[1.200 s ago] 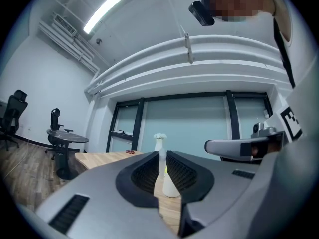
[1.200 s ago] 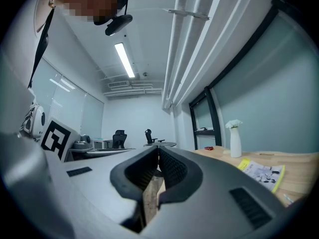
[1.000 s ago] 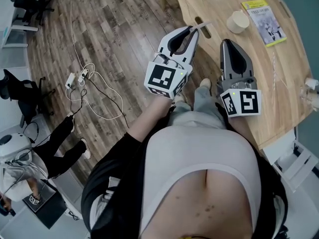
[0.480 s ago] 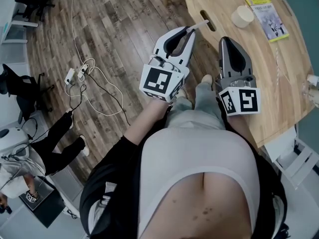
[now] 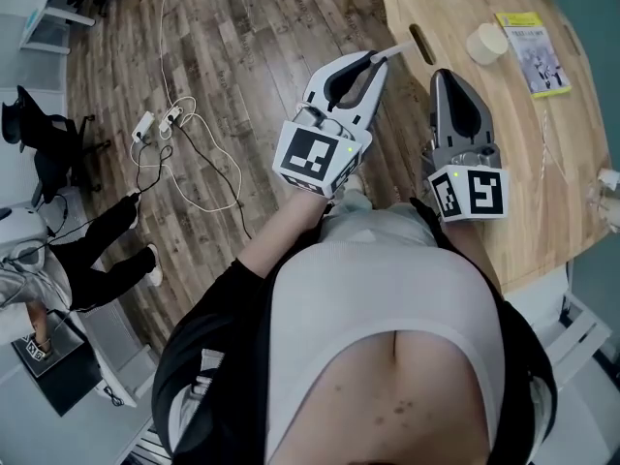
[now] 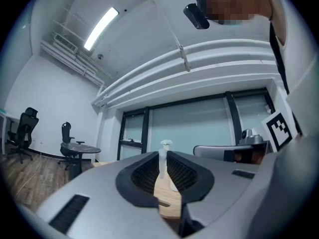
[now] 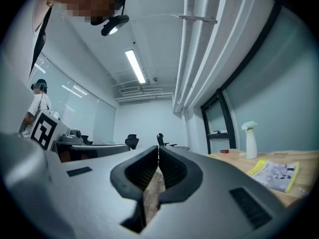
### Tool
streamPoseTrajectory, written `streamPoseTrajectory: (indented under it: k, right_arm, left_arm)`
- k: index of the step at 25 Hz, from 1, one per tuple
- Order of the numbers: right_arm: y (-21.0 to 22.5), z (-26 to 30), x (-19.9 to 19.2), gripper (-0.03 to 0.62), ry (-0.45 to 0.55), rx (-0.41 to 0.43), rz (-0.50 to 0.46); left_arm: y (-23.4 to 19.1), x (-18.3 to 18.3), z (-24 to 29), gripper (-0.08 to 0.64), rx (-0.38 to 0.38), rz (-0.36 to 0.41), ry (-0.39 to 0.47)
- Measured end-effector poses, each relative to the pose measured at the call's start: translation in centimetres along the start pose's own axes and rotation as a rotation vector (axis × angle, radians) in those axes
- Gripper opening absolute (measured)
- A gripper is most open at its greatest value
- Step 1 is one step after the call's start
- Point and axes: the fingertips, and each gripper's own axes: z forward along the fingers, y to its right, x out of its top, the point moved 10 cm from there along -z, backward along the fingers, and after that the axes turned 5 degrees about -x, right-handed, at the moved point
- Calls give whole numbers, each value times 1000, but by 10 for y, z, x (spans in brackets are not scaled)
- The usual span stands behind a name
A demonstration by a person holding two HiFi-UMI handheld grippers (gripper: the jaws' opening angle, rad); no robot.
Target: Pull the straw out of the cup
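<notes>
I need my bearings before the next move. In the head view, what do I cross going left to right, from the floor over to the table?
Black office chair → power strip → left tool gripping the straw → right tool → cream cup → yellow booklet.

A light wooden table [image 5: 504, 163] is curving along the right, carrying a pale cup [image 5: 487, 44], a yellow-edged booklet [image 5: 535, 53] just beside it, and a white vase [image 7: 250, 139] farther off. A plank floor [image 5: 232, 56] is spreading left, with a power strip [image 5: 145, 124] and looping cables [image 5: 199, 177] lying on it.
</notes>
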Motion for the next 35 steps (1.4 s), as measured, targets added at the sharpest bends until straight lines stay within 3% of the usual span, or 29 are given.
streamPoseTrajectory:
  k: [5, 12, 17, 29, 32, 35]
  right_arm:
    - [-9, -14, 5, 31, 6, 78, -5]
    - [-10, -72, 9, 31, -17, 149, 4]
    - [-5, -126, 8, 31, -47, 178, 28]
    - [-1, -222, 20, 31, -43, 288, 49]
    - [-4, -238, 23, 31, -40, 320, 45]
    - [-13, -245, 28, 31, -35, 337, 34]
  left_arm:
    - [21, 5, -18, 50, 45, 45, 2]
    - [89, 1, -47, 50, 89, 52, -3]
    - [142, -2, -71, 50, 144, 31, -26]
    - [247, -6, -128, 50, 256, 24, 8]
    - [263, -15, -141, 50, 273, 22, 27]
    - [268, 3, -149, 50, 285, 27, 40]
